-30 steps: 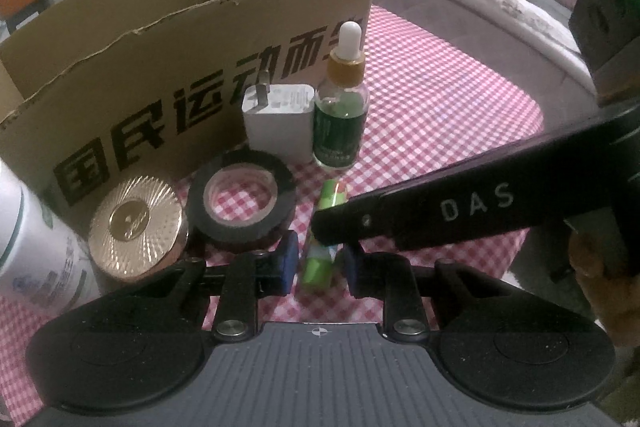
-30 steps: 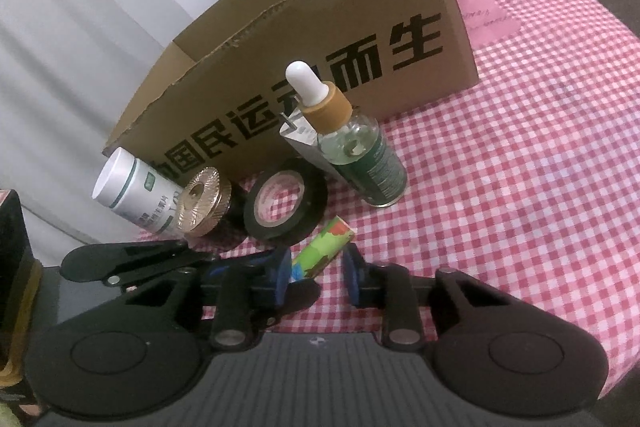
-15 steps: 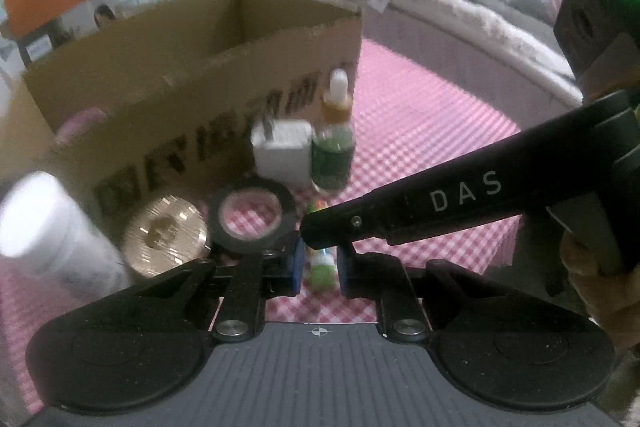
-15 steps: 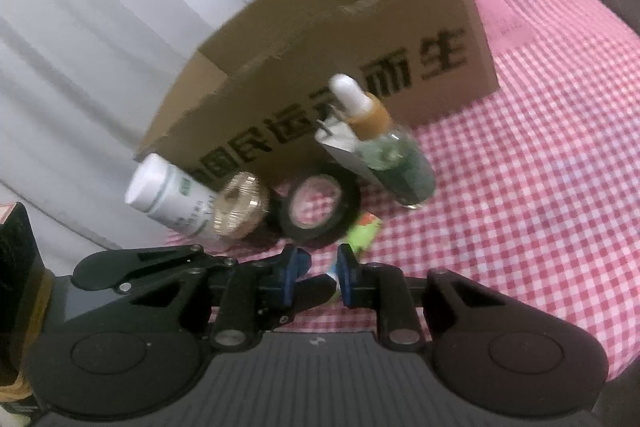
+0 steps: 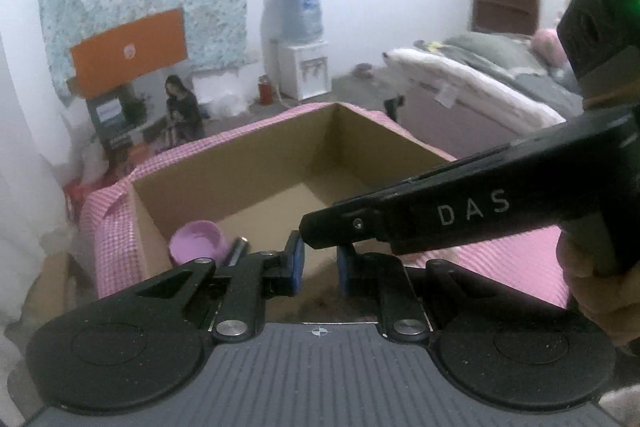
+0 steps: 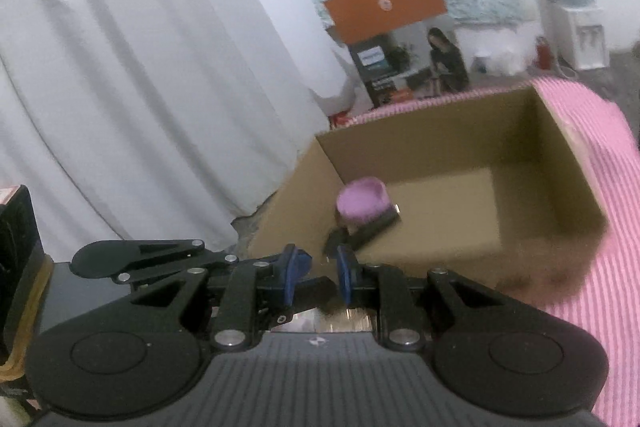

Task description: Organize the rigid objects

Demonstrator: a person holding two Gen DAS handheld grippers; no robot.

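One box (image 5: 256, 163) on a checked cloth (image 5: 112, 239) holds one pink cup (image 5: 196, 241) and one dark bar (image 6: 376, 227). Left gripper (image 5: 318, 261) and right gripper (image 6: 318, 273): jaws nearly closed; whether they hold anything cannot be told.

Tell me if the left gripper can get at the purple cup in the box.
Probably yes: the cardboard box is open-topped and nothing covers the purple cup. But the left gripper is shut, and a finger of the right gripper crosses its tips.

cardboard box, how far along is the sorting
Done: a pink container and a dark flat item lie inside the cardboard box. In hand: left gripper and right gripper are shut; no held item shows. Left: cannot tell from these views.
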